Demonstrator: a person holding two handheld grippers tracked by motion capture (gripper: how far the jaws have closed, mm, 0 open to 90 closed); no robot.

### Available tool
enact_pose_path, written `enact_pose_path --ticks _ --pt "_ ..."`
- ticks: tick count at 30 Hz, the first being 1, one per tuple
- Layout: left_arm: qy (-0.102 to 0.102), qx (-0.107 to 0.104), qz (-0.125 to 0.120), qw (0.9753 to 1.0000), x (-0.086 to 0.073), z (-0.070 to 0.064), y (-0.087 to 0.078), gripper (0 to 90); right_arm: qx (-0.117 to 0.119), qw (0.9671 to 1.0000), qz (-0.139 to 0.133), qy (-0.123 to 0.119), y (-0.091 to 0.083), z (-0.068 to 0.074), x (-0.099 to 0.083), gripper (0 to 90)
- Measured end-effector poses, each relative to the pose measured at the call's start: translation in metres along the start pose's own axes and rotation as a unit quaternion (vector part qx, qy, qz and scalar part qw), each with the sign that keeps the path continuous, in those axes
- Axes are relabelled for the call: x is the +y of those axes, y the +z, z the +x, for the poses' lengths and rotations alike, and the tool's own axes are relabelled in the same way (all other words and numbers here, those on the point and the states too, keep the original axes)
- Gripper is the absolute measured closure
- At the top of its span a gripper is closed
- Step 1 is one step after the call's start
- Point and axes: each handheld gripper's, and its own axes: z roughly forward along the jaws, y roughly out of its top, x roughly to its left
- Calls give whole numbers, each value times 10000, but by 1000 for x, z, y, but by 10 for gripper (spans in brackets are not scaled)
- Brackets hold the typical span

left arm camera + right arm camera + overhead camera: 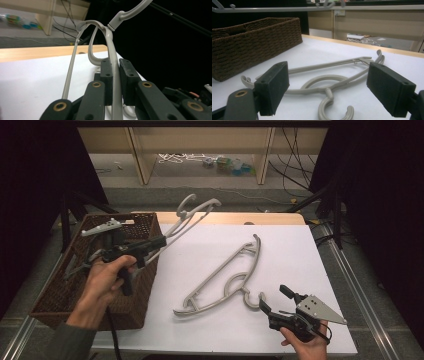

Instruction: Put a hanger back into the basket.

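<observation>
The left gripper (161,241) is clamping a grey hanger (192,215) aloft beside the wicker basket (145,222), likely lowering it in next, while the wide-open right gripper (275,300) is nearing the hanger on the table (225,277).

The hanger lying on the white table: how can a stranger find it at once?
On the white table, right of the brown wicker basket, a grey plastic hanger lies flat, its hook toward the open right gripper. Its twin is lifted, clamped in the left gripper.
</observation>
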Motion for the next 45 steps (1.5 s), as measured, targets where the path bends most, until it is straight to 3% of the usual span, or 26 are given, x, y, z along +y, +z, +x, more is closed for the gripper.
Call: enact_pose_path --ticks 2,5,9,10,14,16,18,20,23,24,25,27,29,30,34,38,45 --pt "-15 54 -52 10000 1 4 -9 818 13 10000 -12 -13 0 0 0 190" --pt "-444 57 -66 9990 -1 6 -22 819 -1 10000 24 -29 1 0 0 189" --pt "-110 276 -179 9994 -3 22 -39 819 6 10000 46 -18 2 1 0 188" --pt "-127 326 -191 9992 -3 24 -44 819 29 10000 -58 -8 3 1 -1 188" --pt "-68 510 -247 9984 -5 36 -65 819 21 10000 78 -32 3 1 -1 188" --pt "-134 537 -250 9982 -7 40 -76 819 32 10000 67 -30 3 1 -1 188" --pt "-330 499 -263 9979 -9 40 -85 819 31 10000 69 -29 3 1 -1 188" --pt "-171 605 -277 9976 -11 47 -95 819 5 9999 151 -48 2 2 -1 188" --pt "-213 597 -331 9974 -16 54 -107 819 -11 9999 89 -69 3 2 -1 188" --pt "-373 538 -293 9974 -19 55 -111 819 -9 9999 141 -77 3 2 -1 188" --pt "-350 528 -288 9976 -20 57 -114 819 18 9999 138 -55 3 2 -1 188" --pt "-774 311 -232 9962 -25 58 -120 820 71 10000 43 -25 5 3 -2 189" --pt "-487 476 -246 9974 -29 69 -125 819 82 10000 -1 -30 6 3 -2 188" --pt "38 802 -324 9962 -30 84 -130 819 79 10000 9 -39 6 3 -2 188" --pt "-82 881 -254 9958 -39 95 -138 819 45 9998 150 -83 6 3 -2 189" --pt "-126 1002 -151 9948 -44 106 -143 819 71 9999 123 -89 8 3 -3 189" --pt "-176 1136 166 9932 -47 123 -132 819 111 9997 196 -97 8 4 -3 190"
